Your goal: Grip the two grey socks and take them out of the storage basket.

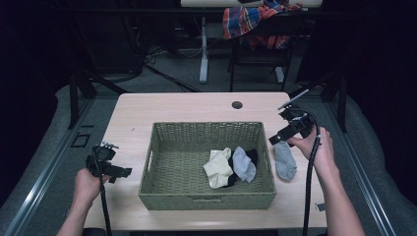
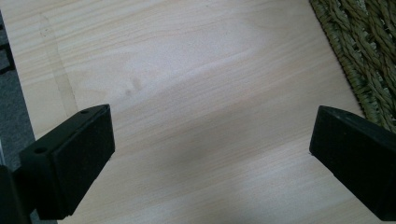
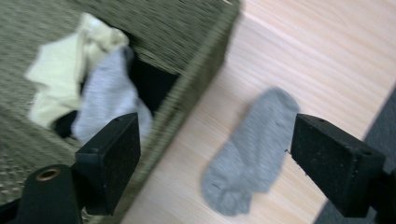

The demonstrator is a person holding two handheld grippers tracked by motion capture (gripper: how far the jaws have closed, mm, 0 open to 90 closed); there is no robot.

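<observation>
Pale wooden surface is carrying everything under dim light. At far left, the left gripper is hovering over bare wood, jaws standing wide and empty. Moving right, the green woven rectangular basket is holding a cream sock, a light grey sock and something black beneath them. Right again, the small grey ankle sock is lying flat just outside the basket wall. Above it, the right gripper is standing spread, gripping nothing. Risk: grabbing that basket pile could be dragging several socks at once.
</observation>
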